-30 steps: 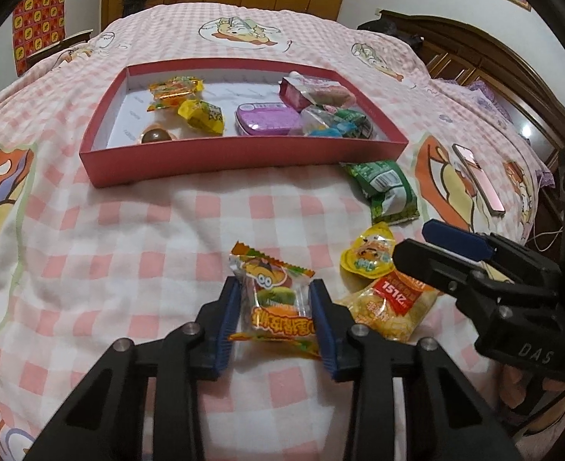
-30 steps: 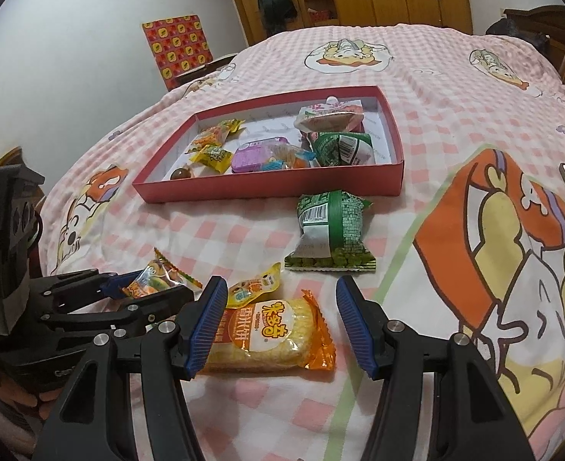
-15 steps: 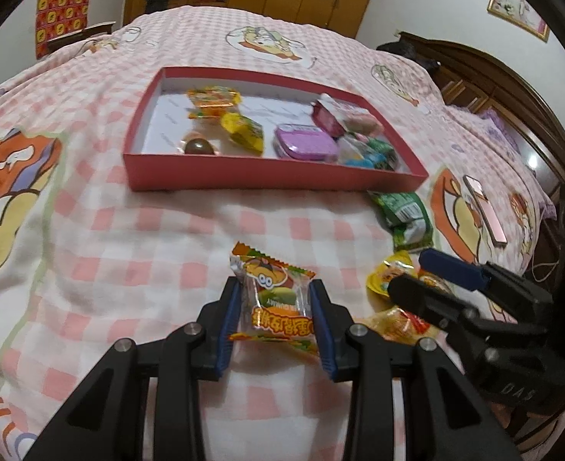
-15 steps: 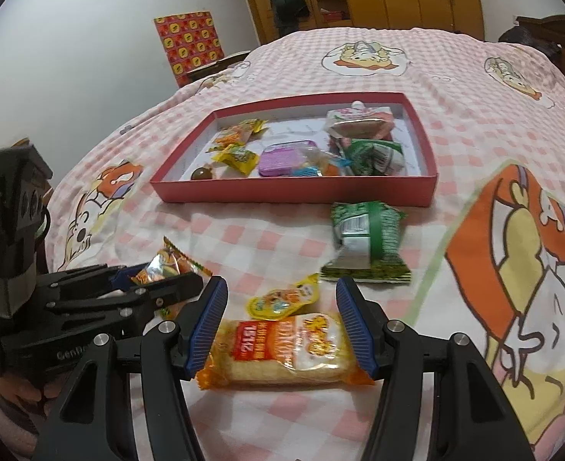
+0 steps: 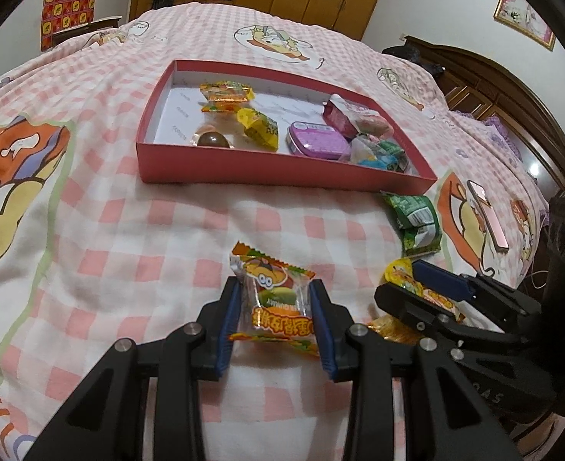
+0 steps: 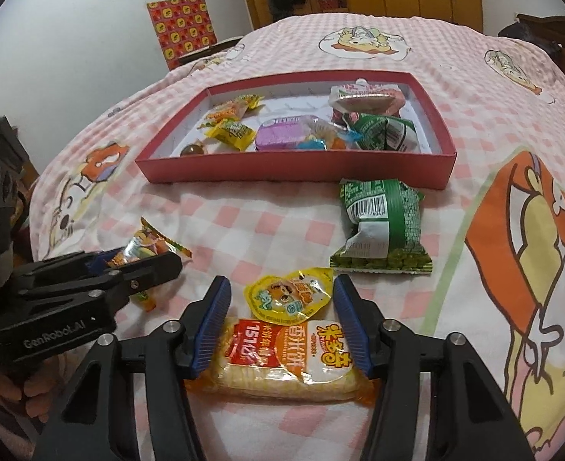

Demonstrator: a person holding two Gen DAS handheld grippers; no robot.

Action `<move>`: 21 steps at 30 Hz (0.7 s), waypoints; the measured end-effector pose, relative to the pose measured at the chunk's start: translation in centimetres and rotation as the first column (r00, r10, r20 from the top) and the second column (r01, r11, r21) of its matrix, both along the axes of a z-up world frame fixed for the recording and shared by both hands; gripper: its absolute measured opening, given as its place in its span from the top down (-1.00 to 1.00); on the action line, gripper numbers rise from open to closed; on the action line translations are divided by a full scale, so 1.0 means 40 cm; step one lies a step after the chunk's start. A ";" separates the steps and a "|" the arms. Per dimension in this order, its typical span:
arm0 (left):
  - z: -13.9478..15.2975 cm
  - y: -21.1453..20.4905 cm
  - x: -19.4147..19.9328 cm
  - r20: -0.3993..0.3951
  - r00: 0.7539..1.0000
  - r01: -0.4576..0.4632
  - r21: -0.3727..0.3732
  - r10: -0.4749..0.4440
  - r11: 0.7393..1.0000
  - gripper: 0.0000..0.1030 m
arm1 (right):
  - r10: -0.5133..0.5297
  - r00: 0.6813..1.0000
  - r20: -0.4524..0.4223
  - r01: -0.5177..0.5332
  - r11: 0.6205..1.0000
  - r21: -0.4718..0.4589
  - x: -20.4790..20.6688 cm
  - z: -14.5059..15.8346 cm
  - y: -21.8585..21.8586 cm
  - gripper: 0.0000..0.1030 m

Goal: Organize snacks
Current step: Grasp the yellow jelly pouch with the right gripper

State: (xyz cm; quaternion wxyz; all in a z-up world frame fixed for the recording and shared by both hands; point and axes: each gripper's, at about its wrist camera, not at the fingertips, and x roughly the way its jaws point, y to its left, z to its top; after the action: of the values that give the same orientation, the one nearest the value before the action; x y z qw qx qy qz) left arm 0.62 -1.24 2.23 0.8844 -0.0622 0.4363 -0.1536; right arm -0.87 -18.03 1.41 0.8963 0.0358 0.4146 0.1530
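Note:
My left gripper [image 5: 275,288] is shut on an orange candy packet [image 5: 276,307], just above the pink checked bedspread; the same left gripper [image 6: 140,259] shows in the right wrist view. My right gripper [image 6: 282,284] straddles a rice cracker packet [image 6: 286,361] lying on the bed. Its jaws are closing and both pads touch the packet's sides. A yellow jelly cup [image 6: 290,299] lies at the fingertips, overlapping the cracker packet. Beyond stands the red box [image 5: 282,173] holding several snacks. The right gripper [image 5: 417,288] shows at the right of the left wrist view.
A green snack packet [image 6: 382,230] lies just in front of the red box [image 6: 294,165], near its right corner. A pink phone [image 5: 488,215] rests on the bedspread at the right. A wooden headboard and wardrobes stand behind the bed.
The right jaws have narrowed onto the rice cracker packet, which now lies crosswise between them. The left gripper still holds the candy packet; the red box has slid right in its view.

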 end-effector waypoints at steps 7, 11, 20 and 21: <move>-0.002 -0.001 0.001 0.000 1.000 0.000 0.000 0.000 1.000 0.28 | -0.020 1.000 -0.001 0.020 1.000 0.003 0.003 -0.005 -0.007 0.10; -0.002 -0.001 0.001 0.000 1.000 0.000 -0.001 0.000 1.000 0.28 | -0.015 1.000 0.005 0.015 1.000 -0.002 0.001 -0.005 -0.009 0.12; 0.012 0.005 0.000 -0.004 1.000 0.008 -0.035 -0.008 0.999 0.28 | 0.002 1.000 0.011 -0.002 1.000 0.021 -0.006 0.004 -0.010 0.15; 0.014 0.005 -0.001 -0.002 1.000 0.007 -0.035 -0.007 0.999 0.28 | 0.003 1.000 0.011 -0.003 1.000 0.026 -0.007 0.006 -0.008 0.15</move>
State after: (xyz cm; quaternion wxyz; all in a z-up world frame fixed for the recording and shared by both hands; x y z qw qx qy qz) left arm 0.58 -1.02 2.80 0.8822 -0.0764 0.4347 -0.1642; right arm -1.16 -18.36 1.65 0.8978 0.0460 0.4078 0.1599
